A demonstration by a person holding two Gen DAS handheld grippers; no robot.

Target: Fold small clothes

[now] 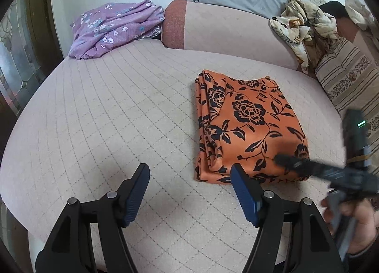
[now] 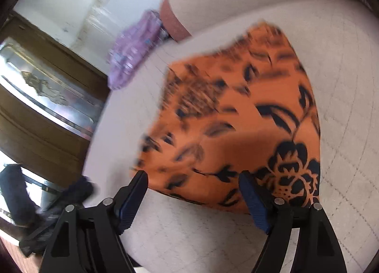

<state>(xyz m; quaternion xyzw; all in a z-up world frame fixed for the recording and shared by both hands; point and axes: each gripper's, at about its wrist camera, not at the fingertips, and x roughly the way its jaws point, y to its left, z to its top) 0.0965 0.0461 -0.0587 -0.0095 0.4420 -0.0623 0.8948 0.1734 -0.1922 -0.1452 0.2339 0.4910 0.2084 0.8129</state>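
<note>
Orange floral cloth (image 1: 246, 126) lies folded on the quilted bed (image 1: 118, 111), both your left hand-held gripper (image 1: 189, 173) and right hand-held gripper (image 2: 193, 179) spread wide and empty, so press the stack flat gently, judging it nearly done.

The left gripper (image 1: 189, 175) is hanging with jaws spread wide. The right gripper (image 2: 193, 184) is gaping too, empty, off to the left gripper's right.
</note>
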